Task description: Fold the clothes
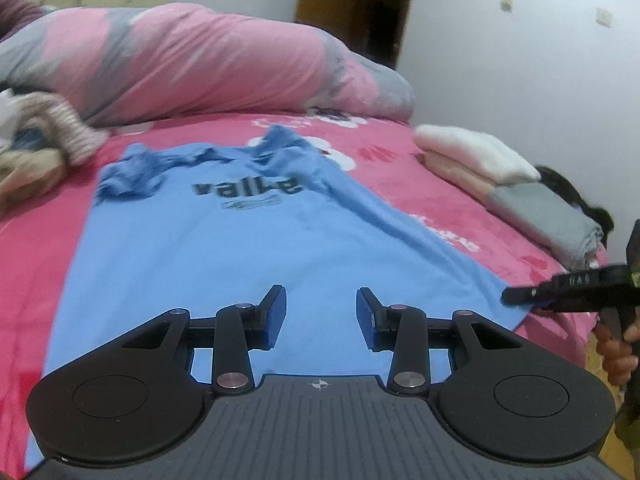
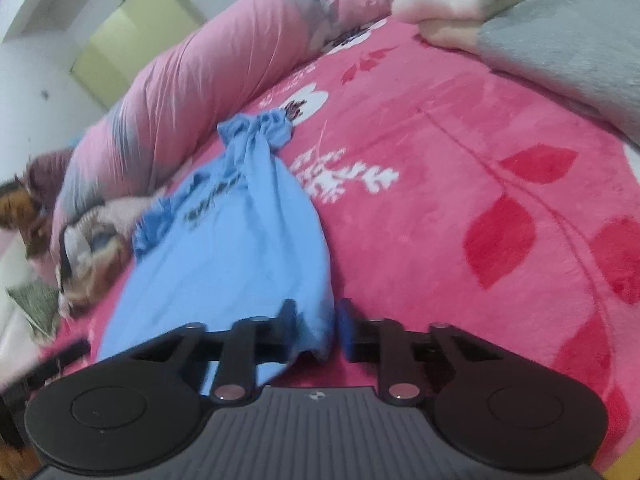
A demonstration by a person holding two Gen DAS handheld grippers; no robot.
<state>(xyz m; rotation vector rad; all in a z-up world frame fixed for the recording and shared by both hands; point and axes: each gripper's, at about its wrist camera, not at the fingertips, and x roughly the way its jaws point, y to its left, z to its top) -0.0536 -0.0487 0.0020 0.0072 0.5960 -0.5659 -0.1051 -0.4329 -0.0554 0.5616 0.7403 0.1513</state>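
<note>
The light-blue printed cotton T-shirt [image 1: 224,232] is spread on the pink floral bed [image 1: 420,184]. Its five-o'clock hem corner is pinched by the right gripper [image 2: 316,320] for folding; the left gripper [image 1: 321,312] is held open, empty.

Both wrist cameras are looking down along their fingers, close over the bed [image 1: 248,128], both taking in the blue shirt [image 1: 224,240].

Left gripper [image 1: 321,312], right gripper [image 2: 316,328]: black linkage arms, silver pivot screws, blue-padded jaws, ribbed grey body.
</note>
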